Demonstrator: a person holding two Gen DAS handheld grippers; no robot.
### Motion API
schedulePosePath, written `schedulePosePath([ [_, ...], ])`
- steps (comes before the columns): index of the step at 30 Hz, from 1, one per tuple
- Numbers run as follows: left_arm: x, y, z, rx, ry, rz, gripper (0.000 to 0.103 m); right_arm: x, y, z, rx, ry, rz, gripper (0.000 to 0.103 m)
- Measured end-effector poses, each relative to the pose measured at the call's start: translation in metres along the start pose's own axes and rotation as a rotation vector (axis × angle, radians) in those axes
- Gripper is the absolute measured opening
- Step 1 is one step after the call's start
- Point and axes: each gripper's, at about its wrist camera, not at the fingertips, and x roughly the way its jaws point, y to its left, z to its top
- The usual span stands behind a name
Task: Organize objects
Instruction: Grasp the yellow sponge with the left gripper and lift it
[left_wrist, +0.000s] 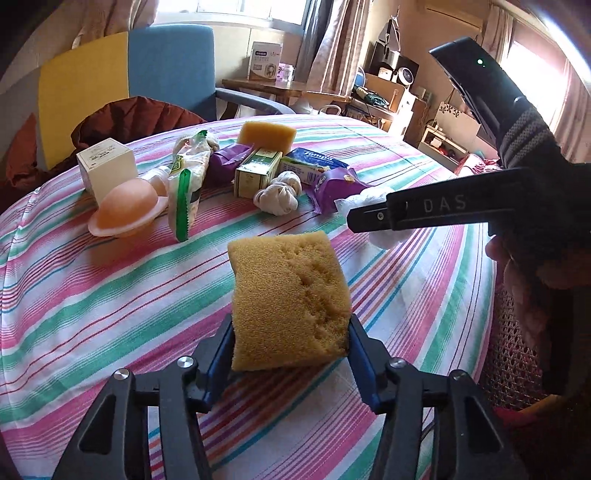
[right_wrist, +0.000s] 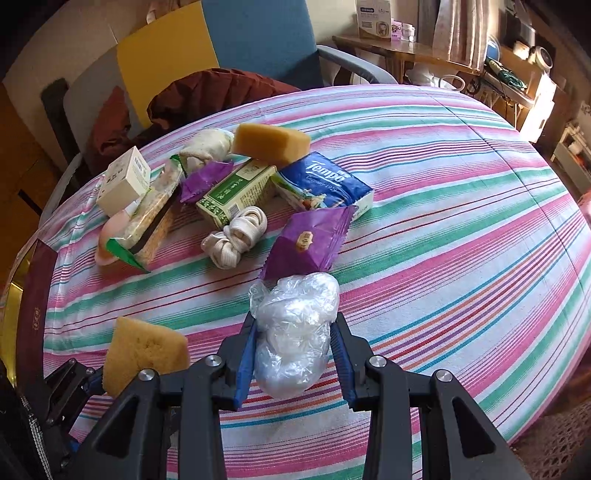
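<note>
A yellow sponge (left_wrist: 288, 295) sits tilted between the blue pads of my left gripper (left_wrist: 291, 343), which is shut on it just above the striped tablecloth (left_wrist: 92, 314). The right wrist view shows the same sponge (right_wrist: 144, 350) at the lower left, next to the left gripper (right_wrist: 85, 380). My right gripper (right_wrist: 295, 354) is shut on a crumpled clear plastic bag (right_wrist: 295, 325). Seen from the left wrist, the right gripper (left_wrist: 356, 221) reaches in from the right with the bag (left_wrist: 358, 201) at its tip. A second sponge (right_wrist: 271, 144) lies on the pile at the back.
Piled at the table's far left are a Tempo tissue pack (right_wrist: 325, 184), a green box (right_wrist: 236, 195), purple packets (right_wrist: 310, 243), a rolled white cloth (right_wrist: 236, 236), a white box (right_wrist: 123, 181), a cracker pack (left_wrist: 184, 184) and a pink dish (left_wrist: 125, 210). A blue-and-yellow chair (left_wrist: 129, 74) stands behind.
</note>
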Motion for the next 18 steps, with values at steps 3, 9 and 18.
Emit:
schedulePosePath([
  [3,-0.007,0.001,-0.005,-0.002,-0.009,0.006,0.056,-0.001,0.008,-0.002,-0.034,-0.006,0.01,0.038],
  [9,-0.022,0.014,-0.011,-0.065,-0.004,0.022,0.055,-0.002,0.019,-0.005,-0.08,-0.011,0.029,0.038],
  [18,-0.055,0.027,-0.031,-0.072,-0.033,0.05,0.055,-0.004,0.032,-0.004,-0.141,-0.03,0.025,0.038],
])
